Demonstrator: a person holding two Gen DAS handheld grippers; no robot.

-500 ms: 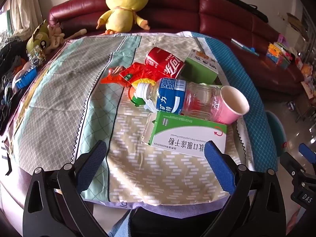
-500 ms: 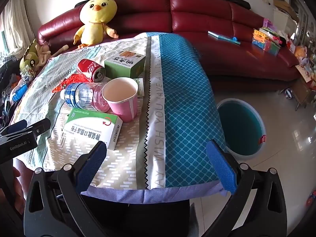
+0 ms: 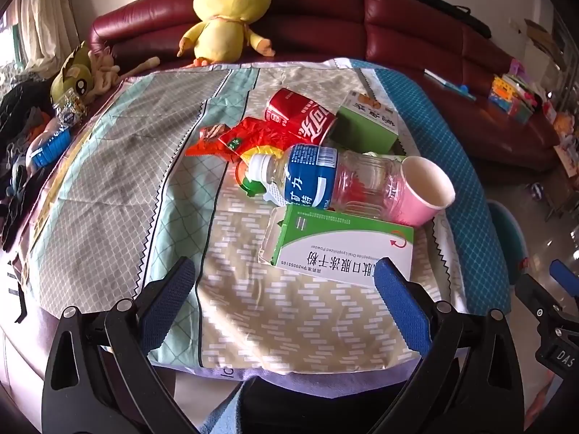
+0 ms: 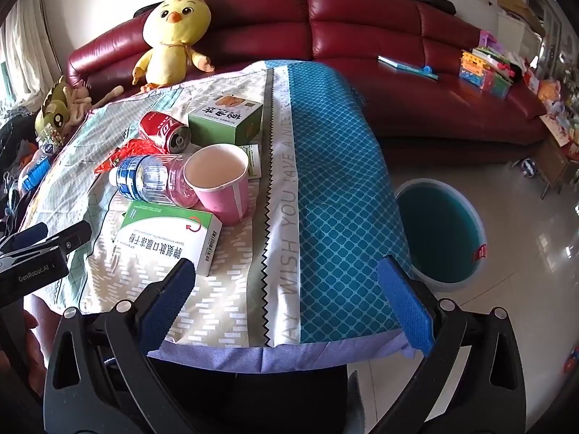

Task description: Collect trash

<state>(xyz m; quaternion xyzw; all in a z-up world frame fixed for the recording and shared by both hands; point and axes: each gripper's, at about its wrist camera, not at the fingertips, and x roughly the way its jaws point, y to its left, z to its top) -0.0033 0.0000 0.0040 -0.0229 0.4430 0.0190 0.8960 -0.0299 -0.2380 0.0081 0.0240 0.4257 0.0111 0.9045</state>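
Both grippers hover over the near edge of the table, jaws spread wide, nothing between the pads. Left gripper (image 3: 284,298) sits over the beige-patterned part of the cloth (image 3: 108,188); right gripper (image 4: 286,296) over the teal diamond panel at the right.

Trash is heaped right of centre on the cloth.
- Nearest: green-and-white medicine box (image 3: 343,249), lying flat, one end flap open on the left; contents cannot be seen.
- Just behind, touching it: clear plastic bottle (image 3: 325,179) on its side, blue label, white cap pointing left. Looks empty.
- Pink paper cup (image 4: 220,184), tipped on its side against the bottle's base, mouth facing near-right; white interior, nothing visible in it.
- Left of the bottle cap: crumpled red snack wrappers (image 3: 239,137).
- Behind them: red soda can (image 3: 300,115) on its side, its top facing right.
- Right of the can: green carton (image 4: 226,117), lying closed. A small flat packet shows between it and the cup.

On the floor, right of the table: round teal bin (image 4: 439,231), interior bare as far as visible.

Far: red leather sofa (image 4: 362,18) with a yellow chick plush (image 4: 173,36).
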